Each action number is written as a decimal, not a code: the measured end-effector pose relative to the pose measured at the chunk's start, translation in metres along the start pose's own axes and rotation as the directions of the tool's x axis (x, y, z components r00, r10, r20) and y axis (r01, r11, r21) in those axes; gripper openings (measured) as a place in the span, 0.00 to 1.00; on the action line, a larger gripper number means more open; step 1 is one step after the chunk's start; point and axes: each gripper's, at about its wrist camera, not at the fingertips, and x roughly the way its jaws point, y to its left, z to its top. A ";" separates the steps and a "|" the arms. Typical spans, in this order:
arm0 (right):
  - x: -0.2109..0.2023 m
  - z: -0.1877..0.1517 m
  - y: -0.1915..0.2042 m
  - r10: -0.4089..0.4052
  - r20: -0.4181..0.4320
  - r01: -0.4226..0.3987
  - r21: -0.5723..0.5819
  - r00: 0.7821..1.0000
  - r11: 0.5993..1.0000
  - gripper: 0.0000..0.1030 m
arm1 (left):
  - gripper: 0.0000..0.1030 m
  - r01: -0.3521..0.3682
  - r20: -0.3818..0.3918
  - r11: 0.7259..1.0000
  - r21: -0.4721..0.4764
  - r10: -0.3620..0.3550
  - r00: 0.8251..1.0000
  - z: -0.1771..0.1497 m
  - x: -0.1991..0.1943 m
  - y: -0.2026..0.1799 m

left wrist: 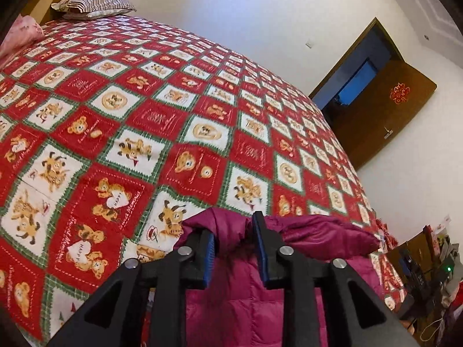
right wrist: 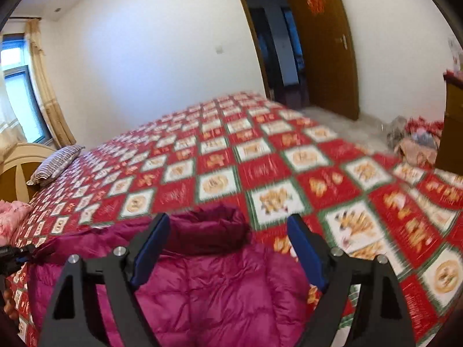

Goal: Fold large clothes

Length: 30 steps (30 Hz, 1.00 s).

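Observation:
A magenta puffer jacket [left wrist: 318, 237] lies on the bed's red, white and green teddy-bear quilt [left wrist: 162, 121], near the front edge. My left gripper [left wrist: 233, 227] hovers over the jacket's upper edge, its jaws a little apart with nothing pinched between the blue pads [left wrist: 209, 260]. In the right wrist view the same jacket [right wrist: 220, 283] lies spread out, with its dark collar [right wrist: 208, 231] pointing away. My right gripper [right wrist: 228, 217] stands wide open above the collar, one finger on each side, touching nothing.
A striped pillow [left wrist: 92, 5] and pink bedding [left wrist: 20, 33] lie by the headboard [right wrist: 20, 167]. A brown door [right wrist: 321, 43] stands open in the white wall. Piled clutter [right wrist: 416, 141] sits on the floor beyond the bed's far side, and a window with curtains [right wrist: 23, 86] is at the left.

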 end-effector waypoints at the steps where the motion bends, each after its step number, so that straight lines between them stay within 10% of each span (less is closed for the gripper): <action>1: -0.003 0.002 0.007 0.015 -0.006 -0.016 -0.019 1.000 1.000 0.66 | 0.33 -0.016 0.002 1.000 0.027 0.015 1.000 0.001 0.000 -0.007; 5: -0.002 -0.002 0.051 0.108 -0.101 -0.121 -0.134 0.989 0.984 0.45 | 0.67 -0.064 0.024 0.985 0.162 0.061 0.998 -0.007 0.005 -0.044; 8: 0.009 -0.009 0.092 0.140 -0.157 -0.178 -0.260 0.978 0.949 0.44 | 0.68 0.040 0.004 0.981 0.191 -0.042 0.999 -0.006 0.002 -0.056; 11: 0.029 -0.015 0.117 0.066 -0.163 -0.125 -0.386 0.984 0.914 0.44 | 0.71 -0.002 0.075 0.984 0.177 -0.011 0.997 -0.003 -0.011 -0.063; 21: 0.108 -0.036 0.034 -0.161 -0.265 0.086 -0.274 0.951 0.958 0.37 | 0.76 -0.234 0.037 0.915 0.329 0.235 0.971 -0.050 0.068 -0.096; 30: 0.106 -0.039 -0.007 0.000 -0.270 -0.013 -0.048 0.963 0.999 0.36 | 0.86 -0.269 0.031 0.936 0.228 0.269 0.963 -0.068 0.106 -0.065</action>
